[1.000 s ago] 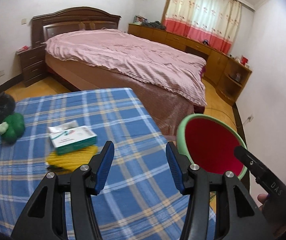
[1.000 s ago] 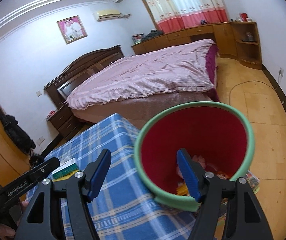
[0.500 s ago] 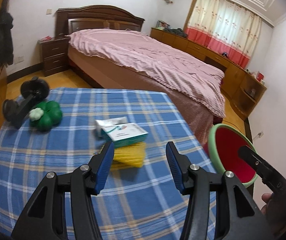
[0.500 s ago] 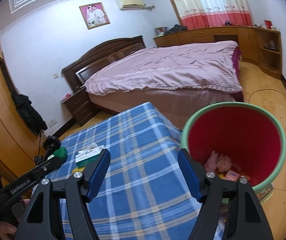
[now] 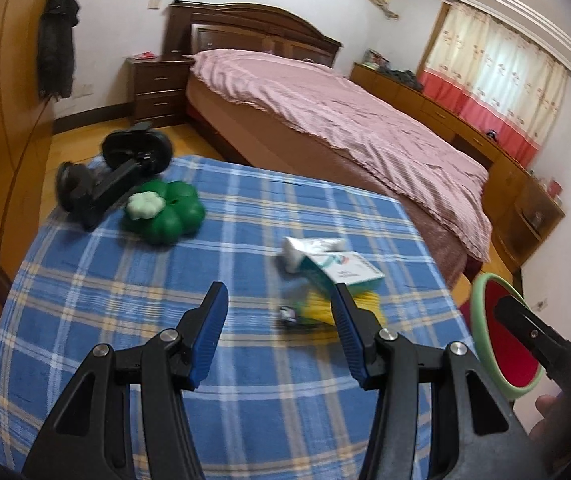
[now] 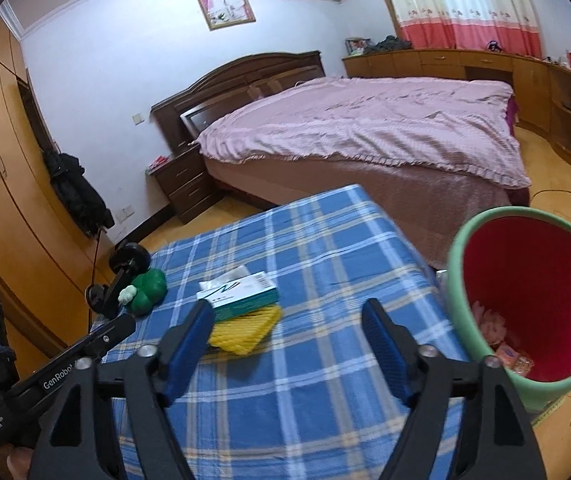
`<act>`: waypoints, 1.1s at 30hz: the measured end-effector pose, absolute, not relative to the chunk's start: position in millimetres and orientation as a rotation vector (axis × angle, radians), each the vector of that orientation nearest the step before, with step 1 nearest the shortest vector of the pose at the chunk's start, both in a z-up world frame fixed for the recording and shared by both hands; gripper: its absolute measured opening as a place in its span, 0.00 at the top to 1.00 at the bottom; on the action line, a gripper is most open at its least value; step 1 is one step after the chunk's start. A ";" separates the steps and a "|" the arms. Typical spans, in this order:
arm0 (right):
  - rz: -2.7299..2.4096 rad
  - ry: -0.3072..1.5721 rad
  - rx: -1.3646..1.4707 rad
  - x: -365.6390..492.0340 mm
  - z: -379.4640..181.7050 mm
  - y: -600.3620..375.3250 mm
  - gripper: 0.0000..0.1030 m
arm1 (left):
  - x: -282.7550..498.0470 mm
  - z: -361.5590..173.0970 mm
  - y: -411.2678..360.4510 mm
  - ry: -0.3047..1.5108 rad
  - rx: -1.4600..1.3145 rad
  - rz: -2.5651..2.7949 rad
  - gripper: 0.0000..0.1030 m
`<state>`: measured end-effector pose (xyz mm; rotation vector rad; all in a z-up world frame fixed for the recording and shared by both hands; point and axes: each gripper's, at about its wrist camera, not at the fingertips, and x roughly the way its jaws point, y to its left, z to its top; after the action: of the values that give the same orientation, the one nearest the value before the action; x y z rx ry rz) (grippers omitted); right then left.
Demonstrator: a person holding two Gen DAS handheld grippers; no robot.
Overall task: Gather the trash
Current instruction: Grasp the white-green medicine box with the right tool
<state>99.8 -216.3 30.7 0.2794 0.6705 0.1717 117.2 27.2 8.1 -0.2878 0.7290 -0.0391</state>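
On the blue plaid table (image 5: pixel 117 320) (image 6: pixel 325 408) lies a green-and-white box (image 5: pixel 345 271) (image 6: pixel 243 295) over a yellow ribbed pad (image 5: pixel 319 309) (image 6: pixel 247 327), with a white wrapper (image 5: pixel 311 246) (image 6: pixel 223 276) behind it. A small dark scrap (image 5: pixel 288 314) lies beside the pad. My left gripper (image 5: pixel 279 300) hovers open just short of this pile, nothing between its pads. My right gripper (image 6: pixel 287 312) is over the table with its jaws opening and empty. The red bin with a green rim (image 5: pixel 497 344) (image 6: pixel 525 300) stands off the table's right edge, litter at its bottom.
A green clover-shaped object (image 5: pixel 165 210) (image 6: pixel 147 290) and a black two-wheeled device (image 5: pixel 113 172) (image 6: pixel 123 268) sit at the table's far left corner. A bed with a pink cover (image 5: pixel 345 128) (image 6: pixel 365 128) lies beyond. A wooden wardrobe (image 6: pixel 1 184) lines the left wall.
Both views have swung left, away from the bin and onto the table; the bin has slid to the right edge. The pile now sits close ahead of the left gripper. The right jaws have widened.
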 end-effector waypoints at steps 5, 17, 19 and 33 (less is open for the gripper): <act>0.200 0.696 0.255 116.9 23.2 -196.0 0.06 | 123.0 -2.2 45.6 0.742 -0.310 0.024 0.48; 0.324 0.822 0.133 171.9 -18.8 -147.3 0.00 | 135.4 -25.6 68.0 0.791 -0.350 0.065 0.48; 0.341 0.840 0.107 180.9 -25.9 -142.0 0.00 | 138.0 -29.2 69.2 0.799 -0.356 0.067 0.48; 0.385 0.906 -0.009 231.8 -58.9 -122.5 0.00 | 153.4 -44.3 67.8 0.849 -0.360 0.069 0.48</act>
<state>231.8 -122.5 -58.9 -0.0090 0.9062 0.3855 153.4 67.8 -44.3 -0.3601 0.8490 0.0687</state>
